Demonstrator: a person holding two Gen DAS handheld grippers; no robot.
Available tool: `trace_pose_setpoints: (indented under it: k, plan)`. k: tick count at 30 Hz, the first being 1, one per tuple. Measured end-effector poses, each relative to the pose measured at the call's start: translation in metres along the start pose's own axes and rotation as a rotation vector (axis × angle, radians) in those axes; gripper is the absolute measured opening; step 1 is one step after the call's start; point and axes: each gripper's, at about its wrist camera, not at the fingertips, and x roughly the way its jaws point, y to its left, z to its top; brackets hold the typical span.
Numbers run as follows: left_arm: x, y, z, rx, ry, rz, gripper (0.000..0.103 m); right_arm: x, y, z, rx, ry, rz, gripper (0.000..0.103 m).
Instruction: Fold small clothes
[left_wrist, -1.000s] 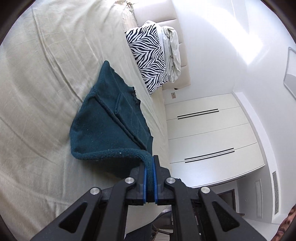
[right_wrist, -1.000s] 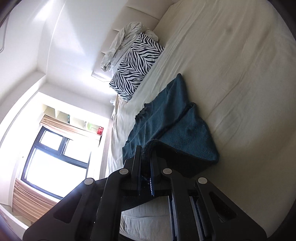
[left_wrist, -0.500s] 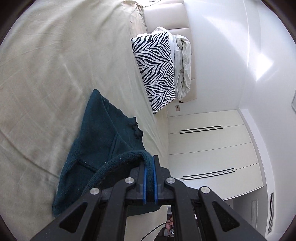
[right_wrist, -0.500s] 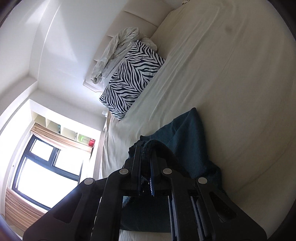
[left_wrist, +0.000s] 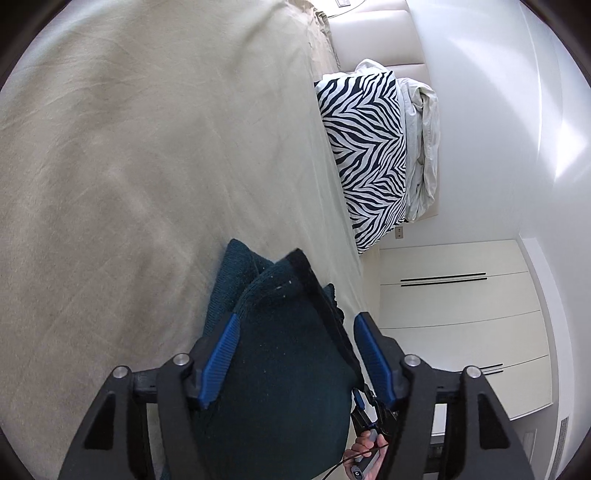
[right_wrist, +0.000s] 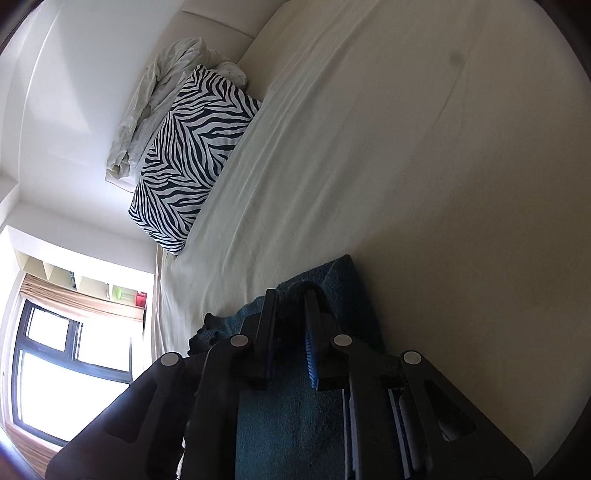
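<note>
A dark teal knitted garment (left_wrist: 273, 354) lies folded over itself on the beige bed sheet (left_wrist: 129, 147). My left gripper (left_wrist: 295, 321) is open, its blue pads apart on either side of the folded cloth. In the right wrist view the same garment (right_wrist: 295, 424) lies under my right gripper (right_wrist: 290, 306), whose fingers stand a little apart over a fold of the cloth; a narrow gap shows between them.
A zebra-striped pillow (left_wrist: 365, 158) and a crumpled white cloth (left_wrist: 424, 147) lie by the headboard. White wardrobe doors (left_wrist: 454, 325) stand beyond the bed edge. A window (right_wrist: 55, 365) shows in the right wrist view.
Both grippers carried the held hem forward over the garment, folding it. The left gripper has opened and let go. The right fingers have parted slightly.
</note>
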Motion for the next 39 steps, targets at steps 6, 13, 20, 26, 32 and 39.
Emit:
trace_pose_setpoints:
  k: [6, 13, 20, 26, 32, 39]
  plan:
    - [-0.017, -0.008, -0.025, 0.119, 0.012, 0.052, 0.067, -0.012, -0.002, -0.012, -0.067, 0.002, -0.016, 0.060]
    - [-0.044, -0.019, -0.084, 0.317, -0.013, 0.146, 0.067, -0.063, 0.008, -0.059, -0.266, 0.019, -0.081, 0.060]
    - [-0.052, -0.007, -0.118, 0.421, -0.025, 0.271, 0.067, -0.094, 0.012, -0.115, -0.442, 0.042, -0.146, 0.060]
    - [-0.054, -0.006, -0.131, 0.488, -0.034, 0.319, 0.056, -0.101, 0.008, -0.135, -0.484, 0.046, -0.177, 0.058]
    - [-0.054, 0.000, -0.129, 0.489, -0.040, 0.341, 0.046, -0.107, 0.007, -0.135, -0.506, 0.027, -0.200, 0.058]
    - [-0.047, -0.002, -0.132, 0.508, -0.036, 0.378, 0.046, -0.108, 0.008, -0.130, -0.523, 0.022, -0.226, 0.050]
